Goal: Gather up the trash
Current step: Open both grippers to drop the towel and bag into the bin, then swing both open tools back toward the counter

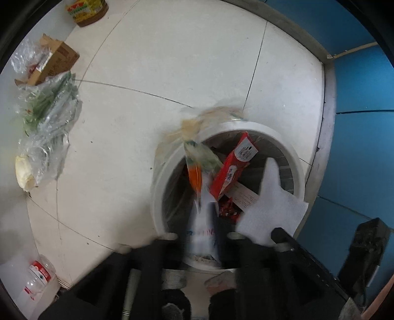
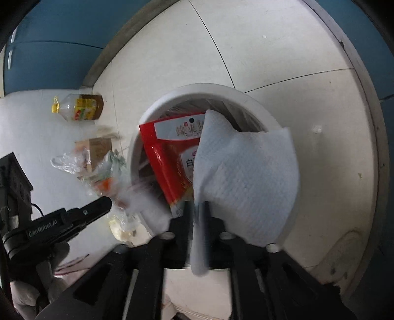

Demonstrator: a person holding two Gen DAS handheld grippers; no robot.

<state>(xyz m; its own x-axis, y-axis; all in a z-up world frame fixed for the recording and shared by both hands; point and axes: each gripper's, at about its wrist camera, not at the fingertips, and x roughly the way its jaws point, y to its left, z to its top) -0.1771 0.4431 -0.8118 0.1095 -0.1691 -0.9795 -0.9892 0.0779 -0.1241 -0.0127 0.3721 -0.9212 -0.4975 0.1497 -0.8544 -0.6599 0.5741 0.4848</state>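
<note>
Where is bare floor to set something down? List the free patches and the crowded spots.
Free: the white tiles between the oil bottle and the white bin, and those beyond the bin toward the blue wall. Crowded: the strip holding the cardboard box and plastic bags, and the bin itself.

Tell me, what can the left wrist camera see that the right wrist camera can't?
Only the left wrist view shows the water bottle on the floor and the orange-and-clear wrapper dropping into the bin.

Only the right wrist view shows the left tongs from the side.

Both show the white bin, the red packet inside, the white paper towel, the oil bottle, the cardboard box and the clear plastic bags.
</note>
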